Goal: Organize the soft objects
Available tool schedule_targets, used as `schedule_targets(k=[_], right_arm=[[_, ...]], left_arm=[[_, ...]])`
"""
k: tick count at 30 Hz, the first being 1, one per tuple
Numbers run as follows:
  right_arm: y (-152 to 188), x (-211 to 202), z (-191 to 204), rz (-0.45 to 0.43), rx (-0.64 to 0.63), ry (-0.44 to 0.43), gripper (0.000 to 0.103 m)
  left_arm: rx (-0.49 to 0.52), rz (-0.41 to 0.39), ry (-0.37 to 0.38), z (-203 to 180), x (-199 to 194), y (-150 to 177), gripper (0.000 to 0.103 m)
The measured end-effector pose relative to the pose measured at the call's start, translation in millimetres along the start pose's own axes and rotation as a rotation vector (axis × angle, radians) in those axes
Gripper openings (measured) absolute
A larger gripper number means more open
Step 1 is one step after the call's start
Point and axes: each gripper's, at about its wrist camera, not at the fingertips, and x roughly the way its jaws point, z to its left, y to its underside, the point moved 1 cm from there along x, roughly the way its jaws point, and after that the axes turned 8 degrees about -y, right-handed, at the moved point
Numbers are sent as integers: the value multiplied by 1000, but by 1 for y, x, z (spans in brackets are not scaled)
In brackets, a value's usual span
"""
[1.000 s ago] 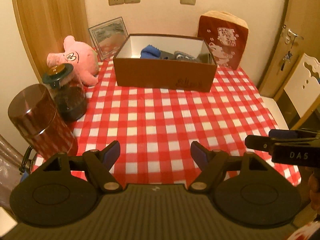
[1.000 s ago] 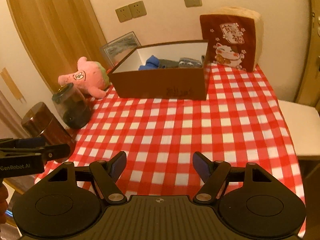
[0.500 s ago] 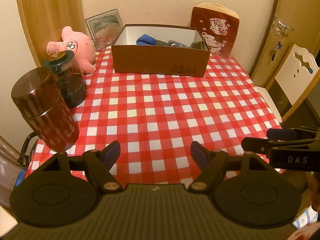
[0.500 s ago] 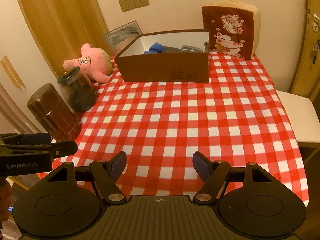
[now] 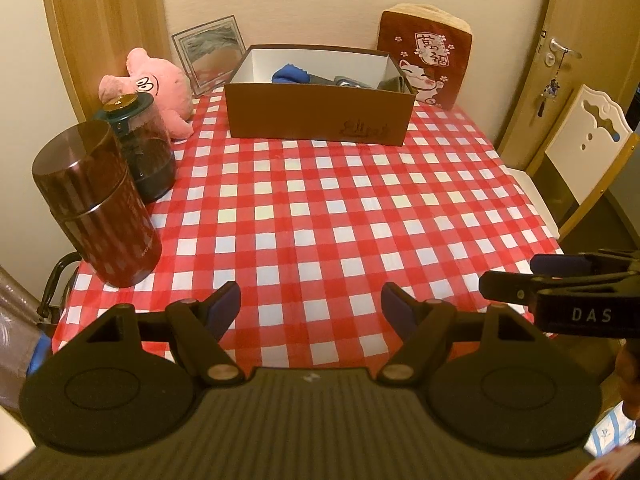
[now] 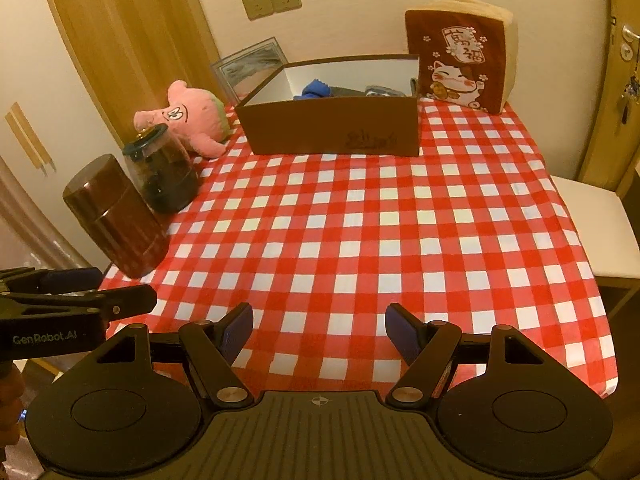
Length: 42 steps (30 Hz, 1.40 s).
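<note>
Brown box [image 5: 318, 118] sits farther off now; both hand-held grippers, left [image 5: 311, 307] and right [image 6: 319, 330], stay spread, empty.

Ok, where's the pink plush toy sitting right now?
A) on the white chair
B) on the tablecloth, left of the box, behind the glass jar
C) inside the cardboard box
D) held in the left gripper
B: the pink plush toy lies on the checkered tablecloth left of the cardboard box, just behind the dark glass jar; both grippers are open and hold nothing.
</note>
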Motion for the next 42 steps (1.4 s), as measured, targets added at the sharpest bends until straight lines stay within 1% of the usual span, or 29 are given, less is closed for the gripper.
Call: schedule_targets(k=[42], right_arm=[[0, -6, -5, 2, -1, 2, 73]], left_arm=[[12, -12, 10, -6, 0, -2, 76]])
